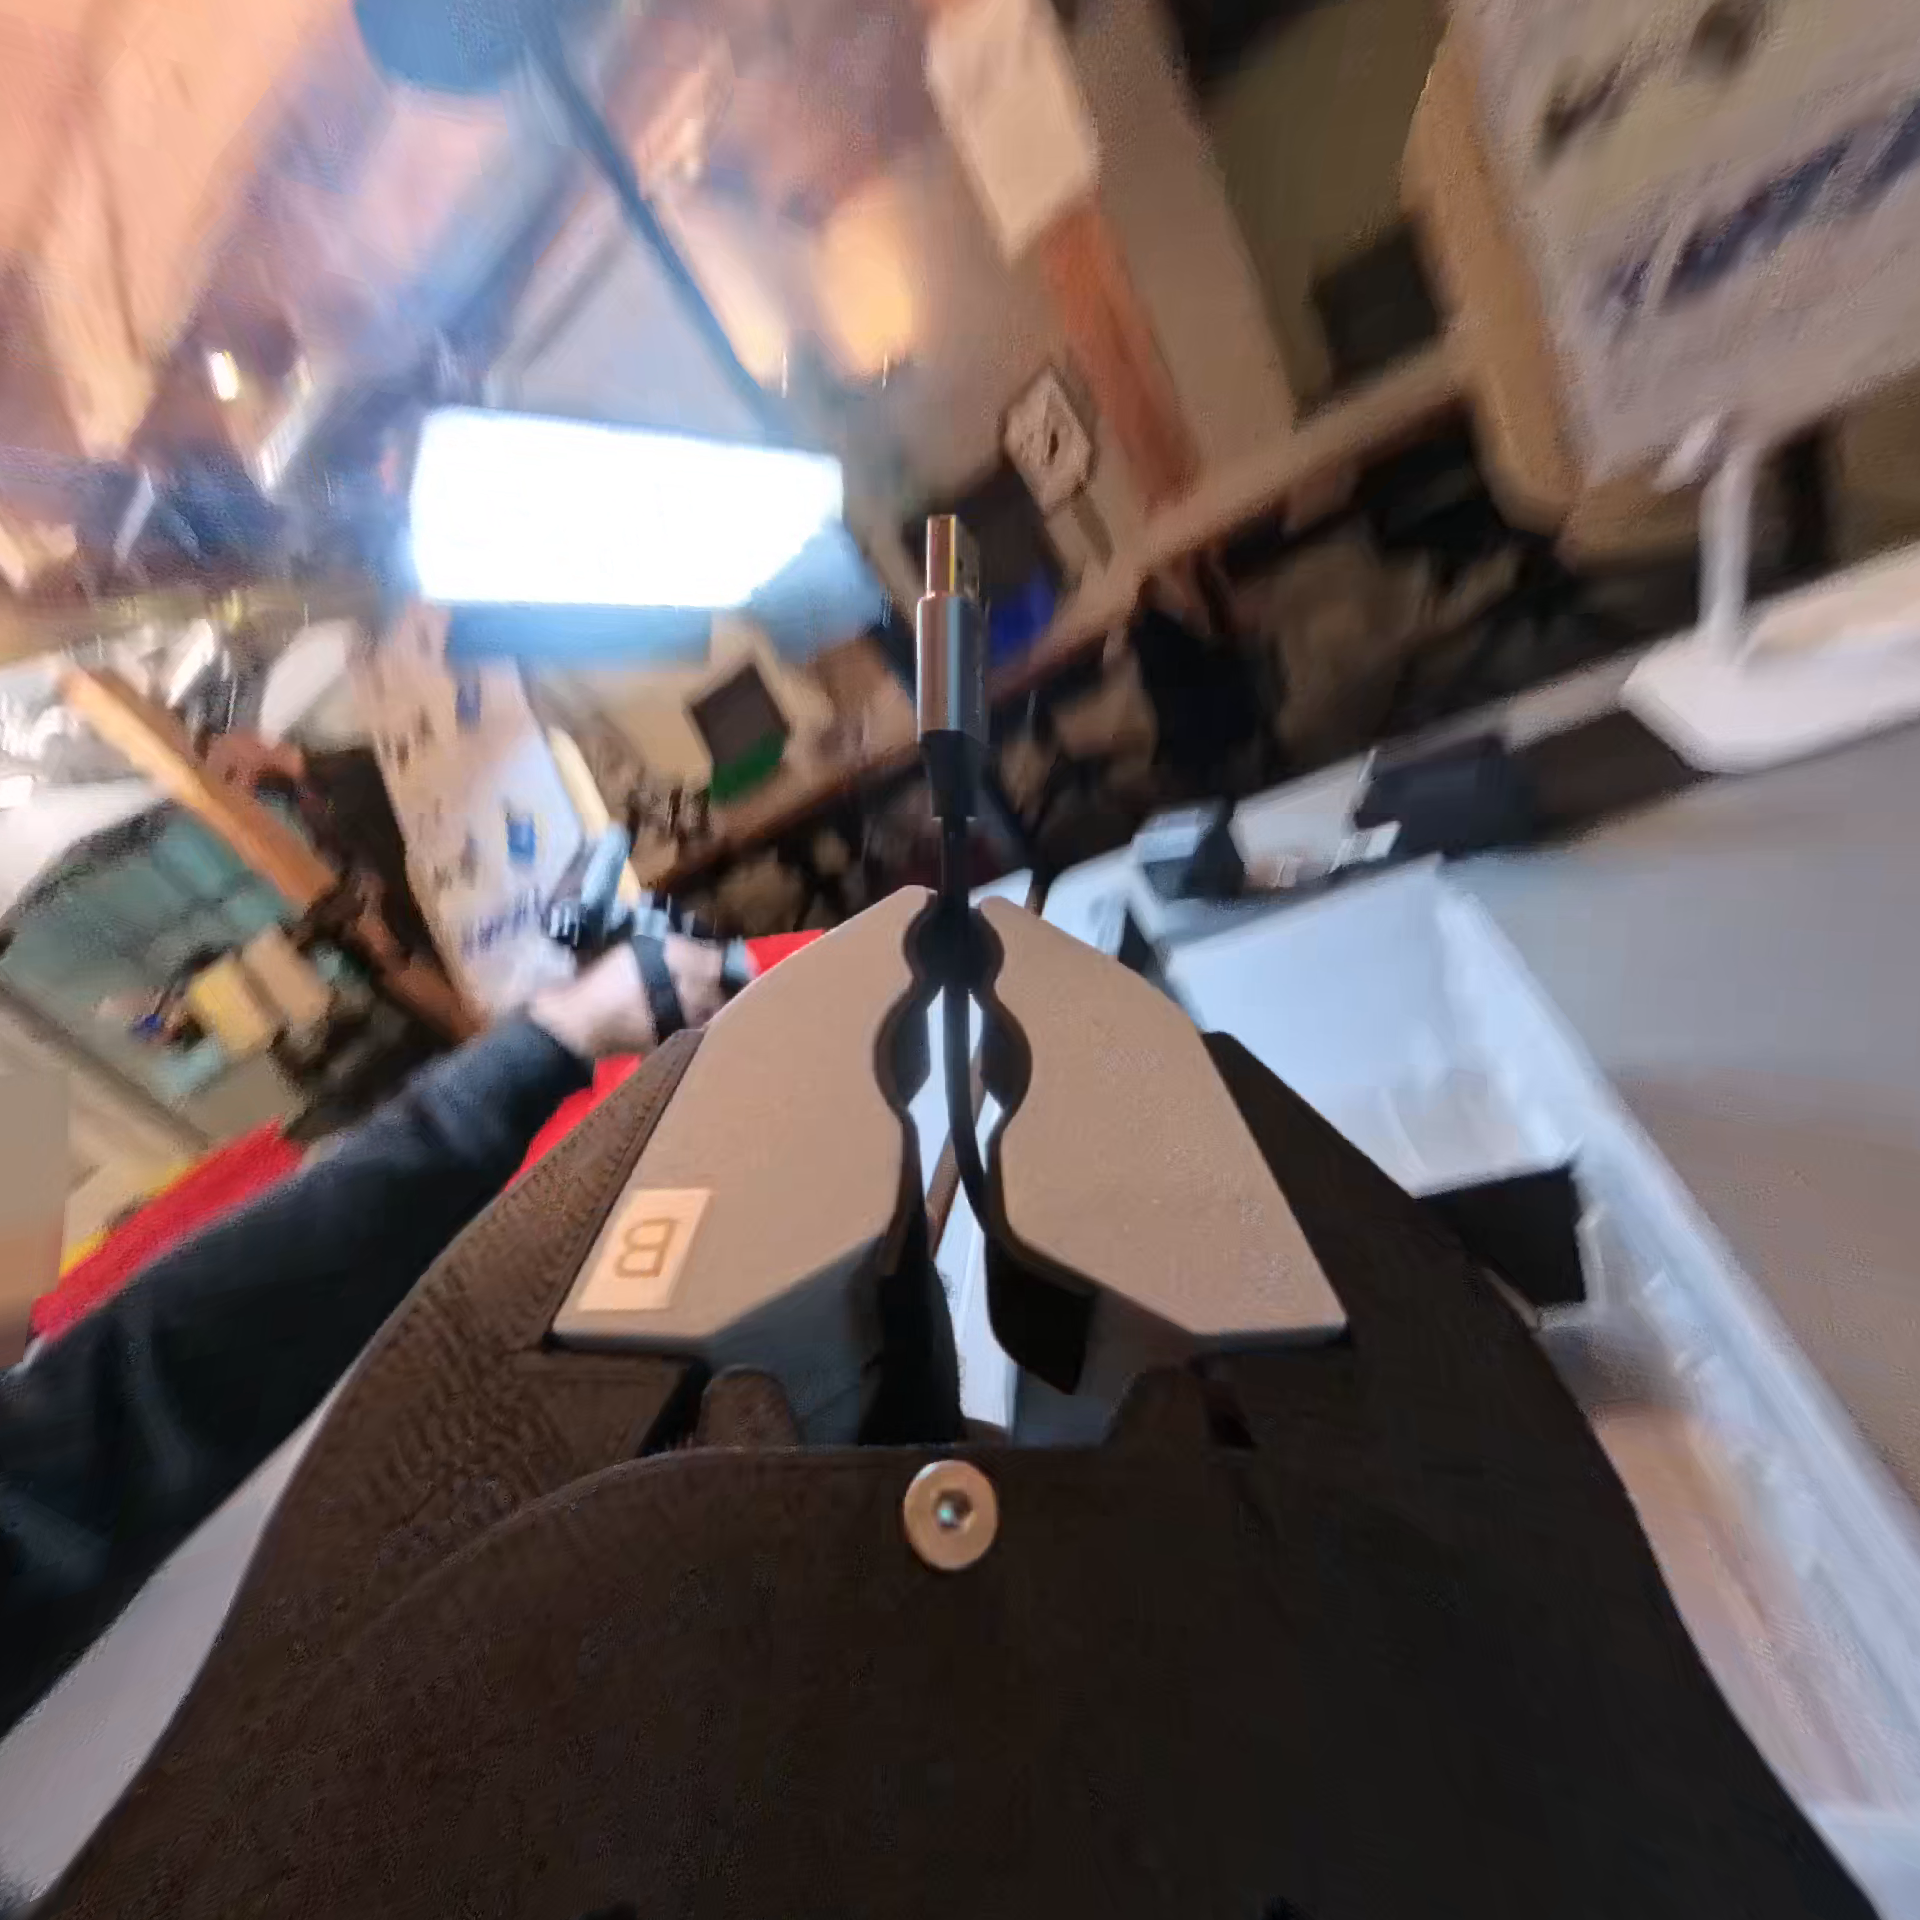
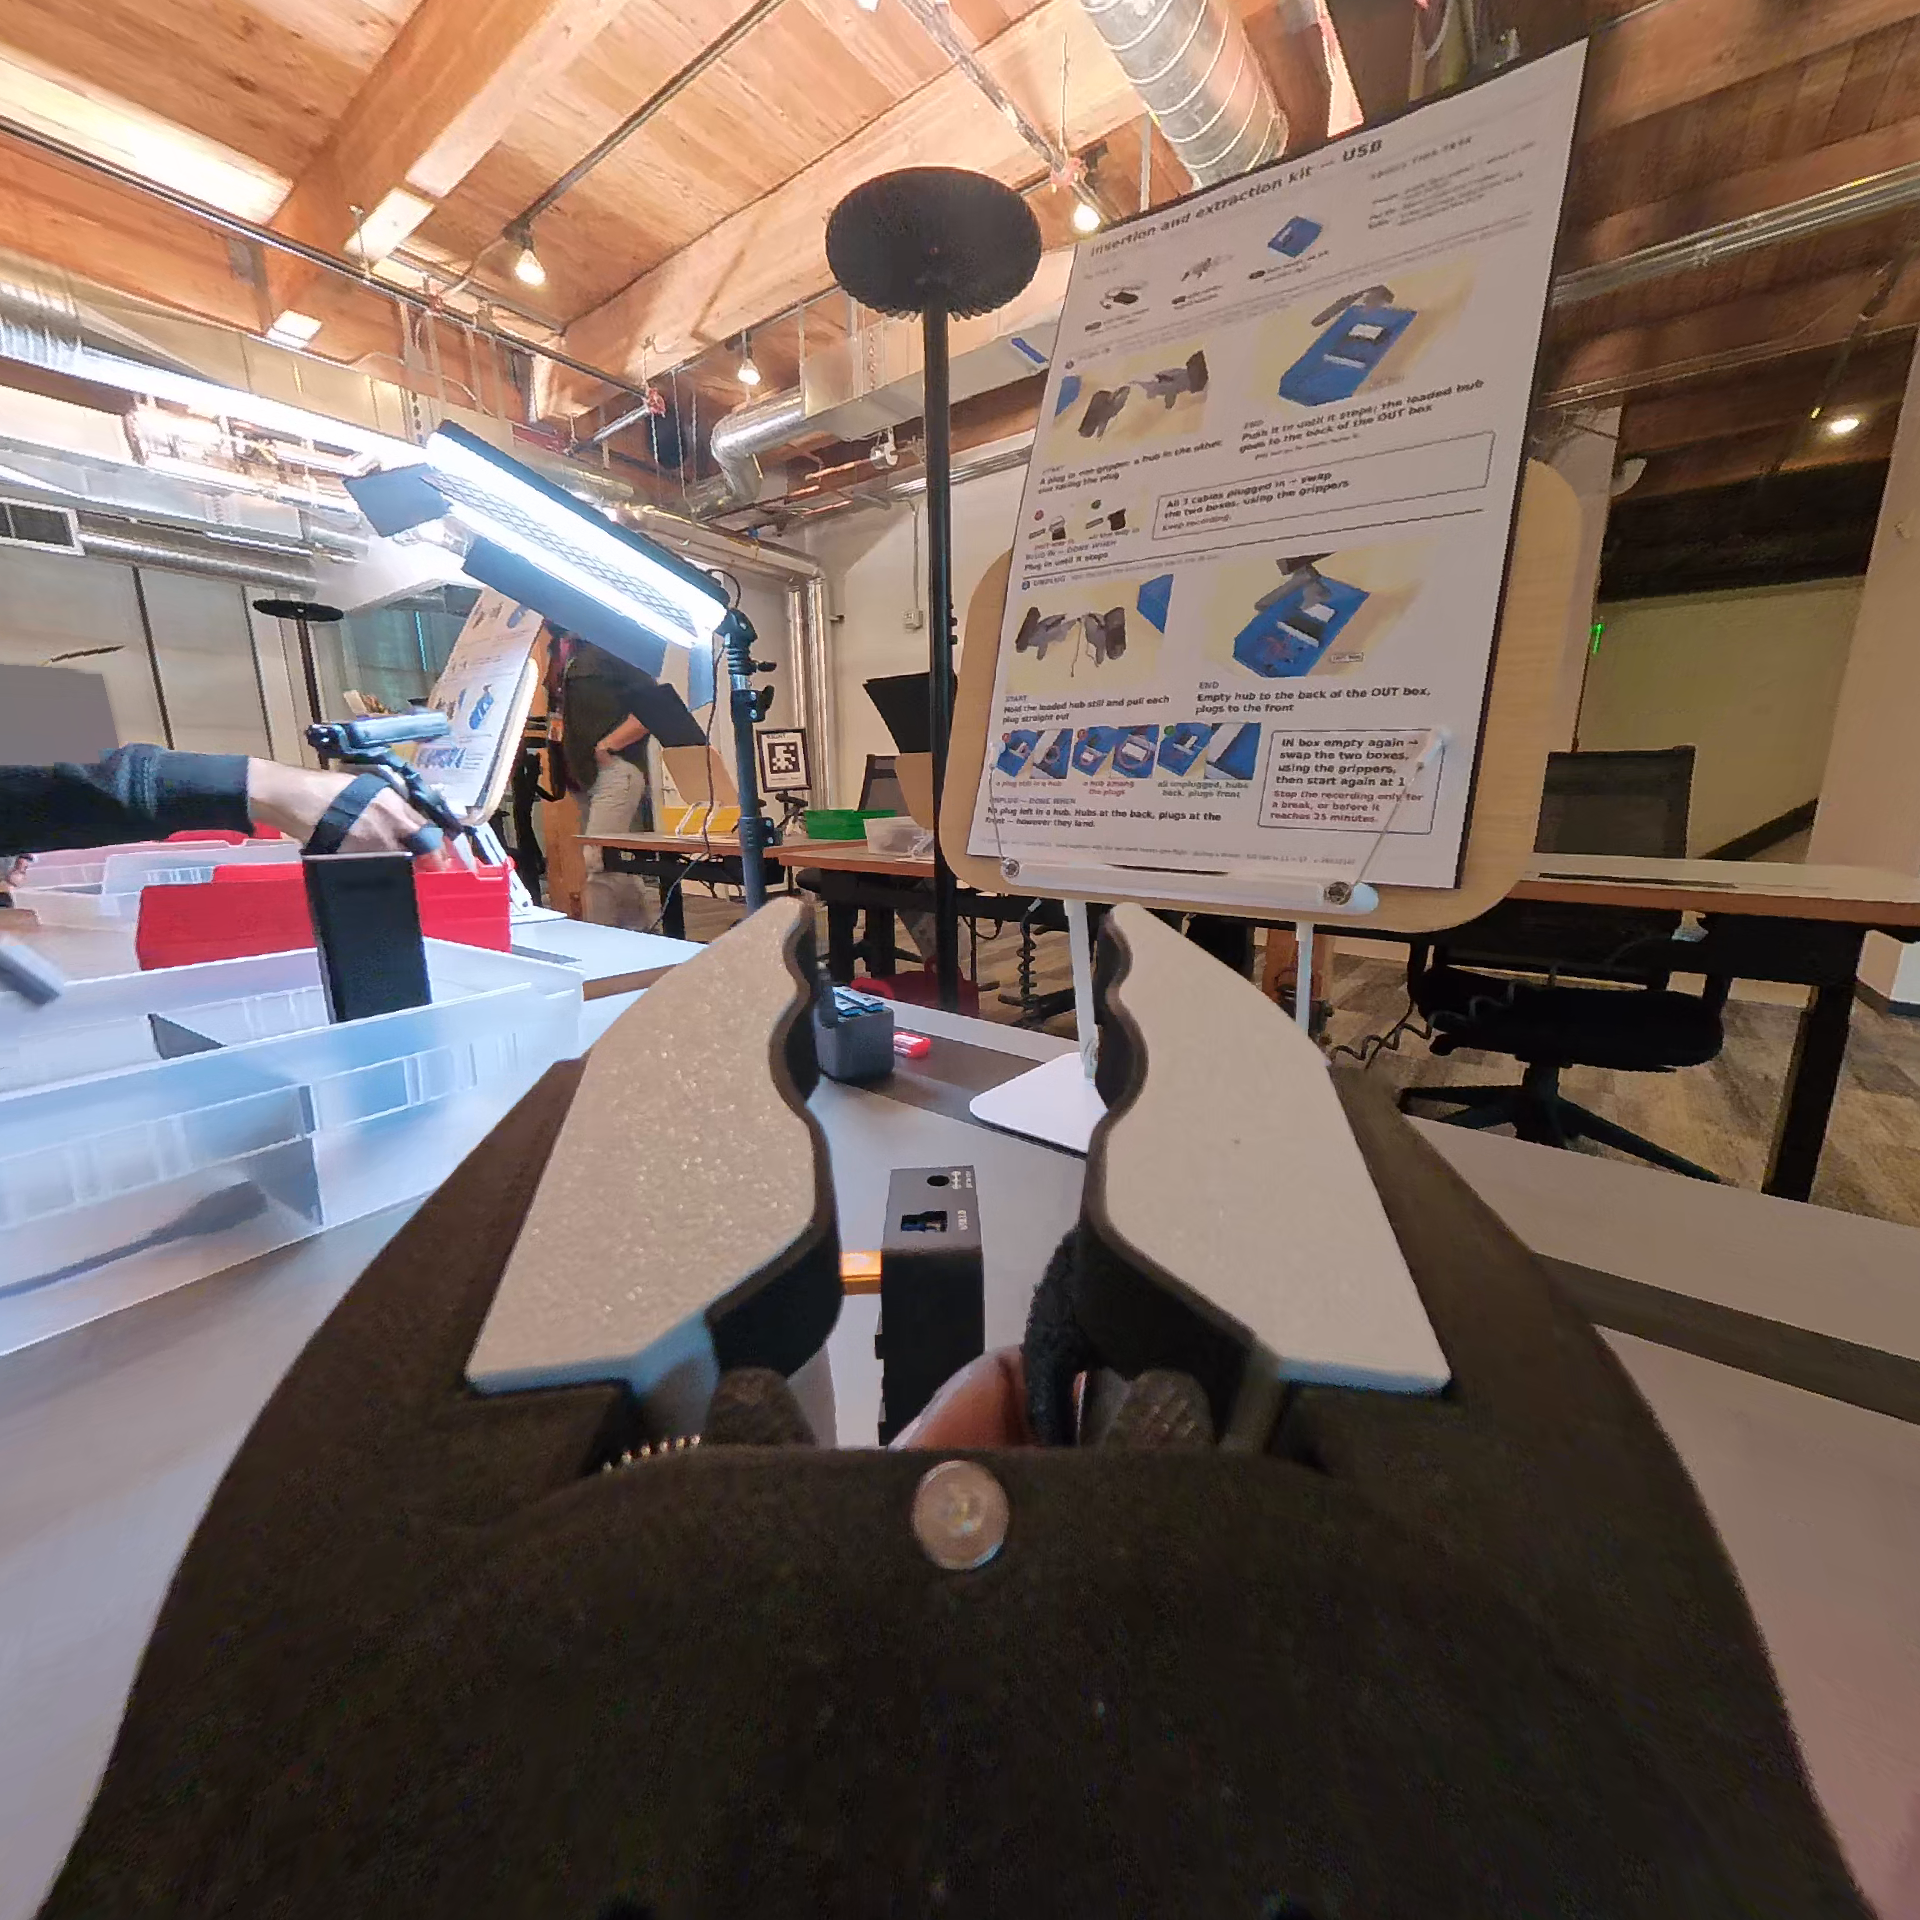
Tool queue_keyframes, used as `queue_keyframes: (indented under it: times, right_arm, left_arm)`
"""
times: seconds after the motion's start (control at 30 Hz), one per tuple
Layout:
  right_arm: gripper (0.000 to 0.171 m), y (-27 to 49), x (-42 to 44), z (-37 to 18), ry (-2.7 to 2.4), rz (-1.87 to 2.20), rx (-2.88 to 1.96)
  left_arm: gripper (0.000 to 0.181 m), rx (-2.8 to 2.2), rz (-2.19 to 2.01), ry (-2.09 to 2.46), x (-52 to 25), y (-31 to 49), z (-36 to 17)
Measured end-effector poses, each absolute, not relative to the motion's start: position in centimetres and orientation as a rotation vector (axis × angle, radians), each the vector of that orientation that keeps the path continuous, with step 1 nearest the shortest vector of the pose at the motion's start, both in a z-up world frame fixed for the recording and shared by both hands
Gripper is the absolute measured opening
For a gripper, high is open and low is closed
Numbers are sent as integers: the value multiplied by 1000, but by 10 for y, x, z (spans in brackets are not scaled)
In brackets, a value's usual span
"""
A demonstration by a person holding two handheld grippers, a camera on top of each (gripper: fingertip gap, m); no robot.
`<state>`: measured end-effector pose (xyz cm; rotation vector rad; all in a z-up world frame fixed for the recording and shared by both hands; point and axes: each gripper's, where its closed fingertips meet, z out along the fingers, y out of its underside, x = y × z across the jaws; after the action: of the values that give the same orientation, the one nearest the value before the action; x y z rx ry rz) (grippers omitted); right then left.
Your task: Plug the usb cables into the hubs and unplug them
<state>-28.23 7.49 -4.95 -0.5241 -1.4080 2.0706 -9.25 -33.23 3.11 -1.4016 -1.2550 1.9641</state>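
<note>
My left gripper is shut on a thin black USB cable. The cable's grey and silver plug sticks out past the fingertips, held in the air. This view is blurred by motion. My right gripper is open and holds nothing. A black hub sits on the grey table low between its fingers, apart from both pads. A short orange plug sticks out of the hub's left side. A second black hub stands upright in the clear tray at the left.
A clear box lies right of the left gripper. An instruction sheet on a stand and a black pole rise ahead. A small grey block sits behind the hub. Red bins and another person's hand with a gripper are at the far left.
</note>
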Motion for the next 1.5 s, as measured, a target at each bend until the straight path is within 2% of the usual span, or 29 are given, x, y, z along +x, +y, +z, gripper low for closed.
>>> queue_keyframes:
  times: [0.1, 0.2, 0.3, 0.47, 0.63, 0.97, 1.07, 1.33, 1.5]
  right_arm:
    - [51, 70, -277, -49, -1435, 2097, -495]
    - [50, 60, -266, -48, -1493, 2154, -429]
    - [50, 45, -246, -48, -1588, 2294, -331]
    - [51, 23, -204, -54, -1875, 2590, -158]
    - [46, 13, -198, -68, -2032, 2603, -160]
    - [34, 1, -185, -87, -2135, 2416, 25]
    - [9, -2, -177, -100, -2226, 2290, 129]
    - [8, -6, -181, -121, -2415, 2152, 45]
    - [8, -5, -193, -119, -2408, 2193, -110]
  left_arm:
    - [4, -1320, 1771, -930, -98, -265, 77]
    - [4, -1429, 1191, -638, -113, -172, 79]
    - [4, -1556, 688, -472, -131, -95, 42]
    - [4, -1746, 433, -422, -177, -33, -50]
    - [4, -1879, 451, -398, -193, -15, -107]
    - [4, -1975, 416, -321, -181, -6, -139]
    - [4, -2020, 396, -291, -177, -2, -149]
    - [6, -2090, 483, -277, -184, -2, -172]
    - [22, -1979, 627, -256, -193, -2, -159]
